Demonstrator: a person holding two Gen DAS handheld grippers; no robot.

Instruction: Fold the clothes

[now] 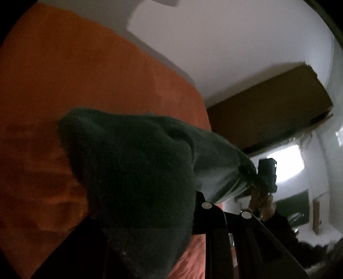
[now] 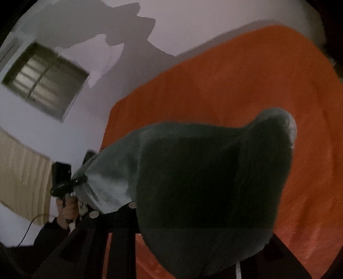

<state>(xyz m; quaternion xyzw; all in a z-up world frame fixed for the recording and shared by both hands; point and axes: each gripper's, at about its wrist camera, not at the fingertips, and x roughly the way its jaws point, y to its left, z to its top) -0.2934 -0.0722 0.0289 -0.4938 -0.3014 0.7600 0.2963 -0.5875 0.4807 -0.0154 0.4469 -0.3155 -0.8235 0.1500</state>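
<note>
A dark green garment (image 1: 133, 171) is hanging stretched between two handheld grippers above an orange bedspread (image 1: 85, 75). The left gripper (image 2: 80, 180) is pinching one end, the right gripper (image 1: 255, 182) the other, jaws clamped on cloth. A person's hand (image 2: 66, 209) is gripping the left handle. Beyond, a barred window (image 2: 46, 80) is showing in the white wall (image 2: 193, 19).

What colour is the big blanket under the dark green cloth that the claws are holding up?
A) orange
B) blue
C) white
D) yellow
A: the blanket spread below the dark green cloth is orange in both wrist views.
</note>
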